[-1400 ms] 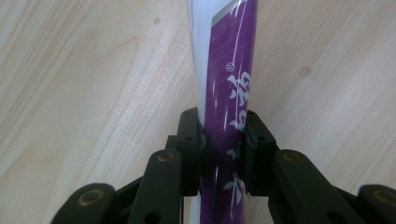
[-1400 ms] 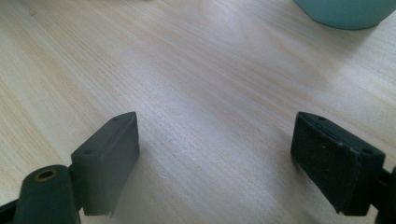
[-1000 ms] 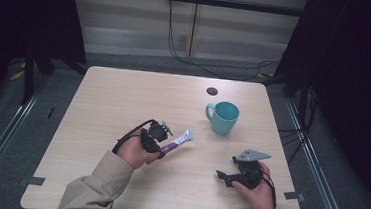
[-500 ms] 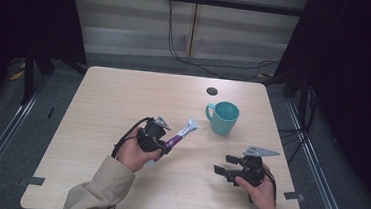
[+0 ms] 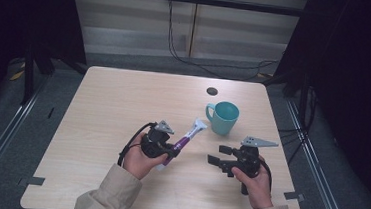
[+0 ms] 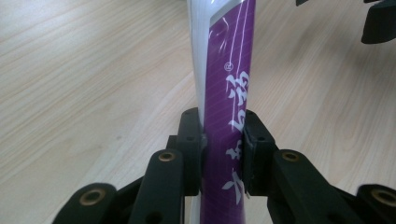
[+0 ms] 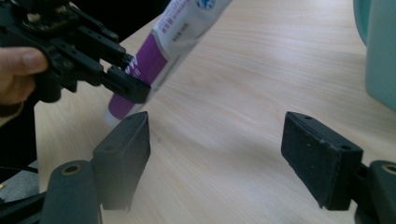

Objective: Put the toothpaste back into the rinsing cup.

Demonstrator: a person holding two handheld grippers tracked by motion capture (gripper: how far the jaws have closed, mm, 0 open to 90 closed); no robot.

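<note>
From the high view I have the left hand-held gripper (image 5: 167,150) clamped on a purple-and-white tube (image 5: 184,139), which slants up off the worktop (image 5: 123,104) with its flat white crimped end pointing toward the teal mug (image 5: 222,117). That view tells me the layout: the tube sits in the near middle of the worktop, the mug stands a little beyond and to the right of it, clear of the tube, and a small dark round spot (image 5: 212,91) lies farther back.

The left gripper view gives me what the high one cannot. Both pads press flat against the purple body of the tube (image 6: 226,107), one on each side, and I can read white printed characters running along it. The tube's lower end passes below the jaws out of frame. Two black jaw tips of the right hand-held gripper (image 6: 378,23) poke in at the top right corner.

My right hand-held gripper (image 5: 224,157) stands spread with nothing between its jaws; they have just been closing a little. In the right gripper view its two pads frame bare wood, with the left hand-held gripper (image 7: 116,79) and the gripped tube (image 7: 173,32) off at upper left, raised above the wood. The mug's teal wall (image 7: 380,51) fills the right edge there.
</note>
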